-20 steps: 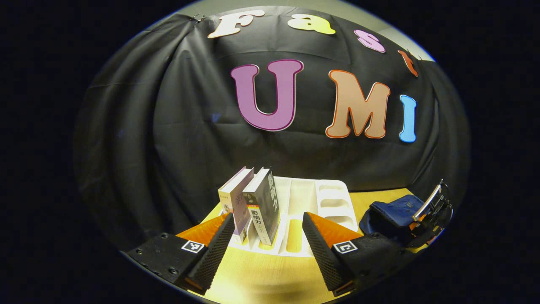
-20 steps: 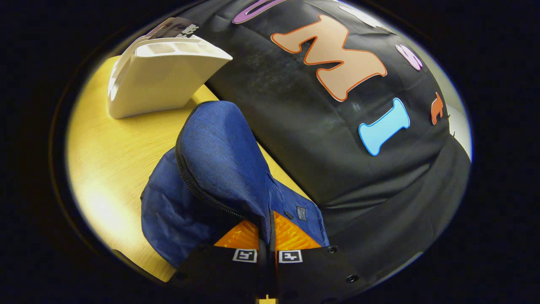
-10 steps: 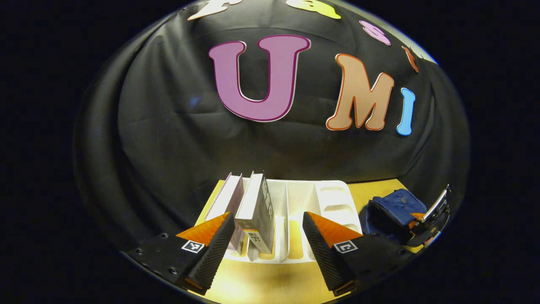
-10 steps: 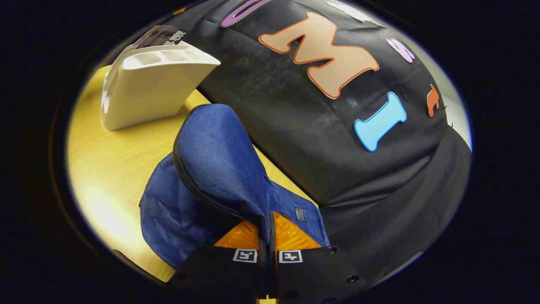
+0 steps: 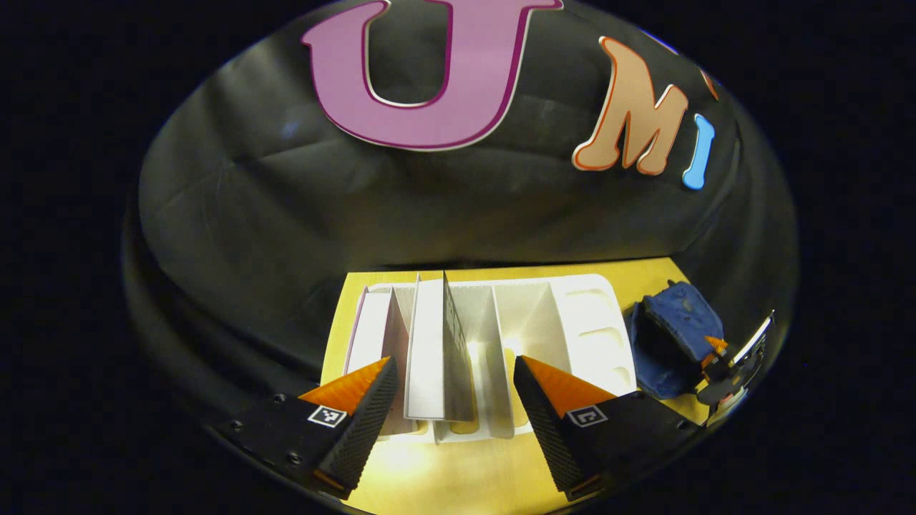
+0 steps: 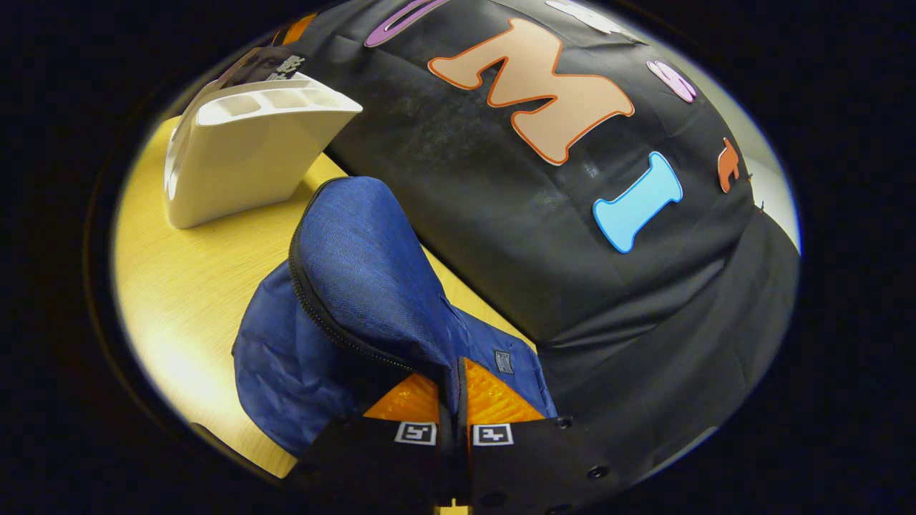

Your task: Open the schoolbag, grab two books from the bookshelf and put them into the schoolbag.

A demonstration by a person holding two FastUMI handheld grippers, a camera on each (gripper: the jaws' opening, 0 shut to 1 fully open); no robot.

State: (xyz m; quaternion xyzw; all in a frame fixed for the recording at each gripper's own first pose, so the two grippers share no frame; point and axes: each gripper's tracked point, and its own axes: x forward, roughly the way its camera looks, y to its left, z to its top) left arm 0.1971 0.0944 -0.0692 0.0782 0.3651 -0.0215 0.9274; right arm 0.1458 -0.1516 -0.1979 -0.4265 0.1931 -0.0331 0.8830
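Two books (image 5: 429, 357) stand upright in the left slots of the white bookshelf (image 5: 572, 315), which sits on the yellow table (image 5: 465, 472) in the lower middle of the left gripper view. The left gripper (image 5: 454, 393) hangs above them with its fingers spread wide, the nearer book between them but untouched. At the lower right of that view the blue schoolbag (image 5: 669, 336) lies beside the shelf. In the right gripper view, the right gripper (image 6: 454, 397) at the bottom centre is clamped on a fold of the schoolbag's flap, the zipper edge curving up the frame's middle; the bookshelf shows at upper left.
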